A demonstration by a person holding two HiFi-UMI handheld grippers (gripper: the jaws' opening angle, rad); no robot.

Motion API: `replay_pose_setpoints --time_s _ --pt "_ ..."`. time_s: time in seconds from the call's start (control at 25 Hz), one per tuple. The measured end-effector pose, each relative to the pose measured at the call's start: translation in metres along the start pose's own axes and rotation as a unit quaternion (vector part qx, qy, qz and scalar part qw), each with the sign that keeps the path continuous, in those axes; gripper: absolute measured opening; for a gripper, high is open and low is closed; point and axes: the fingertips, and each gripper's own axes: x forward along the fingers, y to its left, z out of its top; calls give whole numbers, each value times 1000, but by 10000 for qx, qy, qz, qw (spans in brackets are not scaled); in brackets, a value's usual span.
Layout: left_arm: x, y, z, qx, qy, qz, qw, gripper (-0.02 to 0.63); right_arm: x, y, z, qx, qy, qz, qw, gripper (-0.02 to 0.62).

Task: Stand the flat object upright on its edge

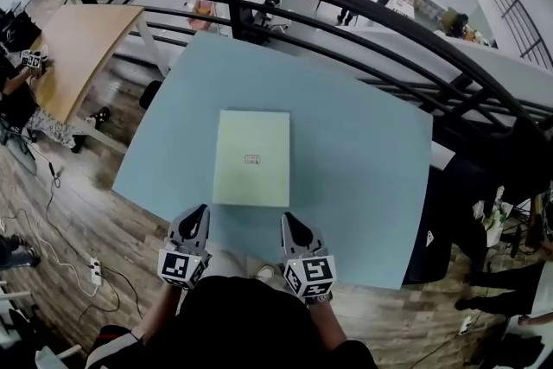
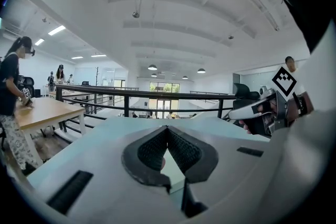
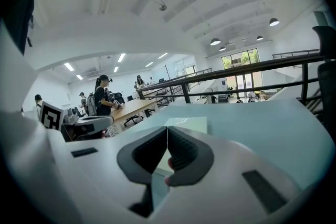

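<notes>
Pale green flat rectangular panel (image 1: 251, 158) lies flat on light blue counter (image 1: 363, 143).
Left gripper (image 1: 200, 214), right gripper (image 1: 287, 222) near its edge, fingers together, empty.

Open tabletop (image 1: 363, 151) all around the flat box (image 1: 251, 157), black railing (image 1: 234, 9) beyond

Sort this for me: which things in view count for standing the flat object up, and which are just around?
Job: pale green flat object, lying flat; blue table under it; left tool and right tool, both shut, empty.
Around: wooden table; black railing; power strip on the floor.
</notes>
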Motion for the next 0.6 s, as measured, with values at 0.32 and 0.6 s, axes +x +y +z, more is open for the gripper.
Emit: replay_pose_setpoints --time_s 0.32,0.6 --pt "12 13 -15 -156 279 -10 9995 3 20 -7 -16 137 382 21 9992 9" --pt "31 22 -52 -267 561 -120 9980 3 45 -26 -40 95 625 62 9980 9"
